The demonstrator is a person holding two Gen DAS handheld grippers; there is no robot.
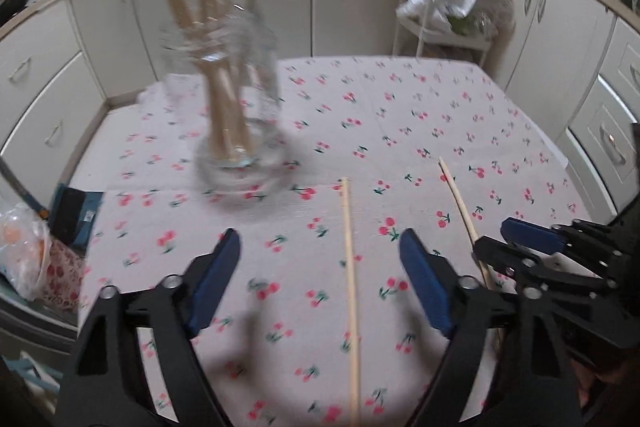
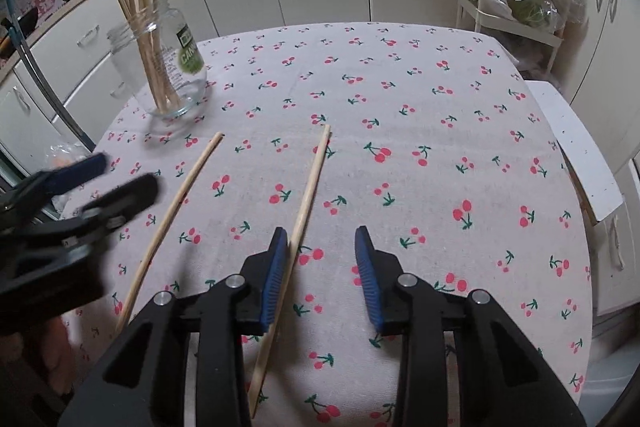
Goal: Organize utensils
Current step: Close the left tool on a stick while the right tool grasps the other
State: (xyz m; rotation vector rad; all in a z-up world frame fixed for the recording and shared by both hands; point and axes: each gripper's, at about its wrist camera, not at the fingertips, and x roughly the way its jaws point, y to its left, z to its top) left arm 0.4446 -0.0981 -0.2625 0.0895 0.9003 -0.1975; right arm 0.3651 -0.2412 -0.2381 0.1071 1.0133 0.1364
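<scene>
Between my left gripper's (image 1: 320, 251) parted jaws a chopstick (image 1: 350, 267) lies loose on the cherry-print table (image 1: 440, 115), no pad touching. My right gripper (image 2: 322, 247) stands apart too, its left pad just beside a second chopstick (image 2: 308, 187). Toward the table's far left corner a glass jar (image 2: 172, 67) holds more chopsticks upright.

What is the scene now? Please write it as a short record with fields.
surface: table with cherry-print cloth
jar: glass jar, upright, holds several wooden chopsticks
loose sticks: two on the cloth, left chopstick and right chopstick, apart
left gripper: open, over the left chopstick, not gripping
right gripper: open, right chopstick between its fingers, beside one pad
</scene>
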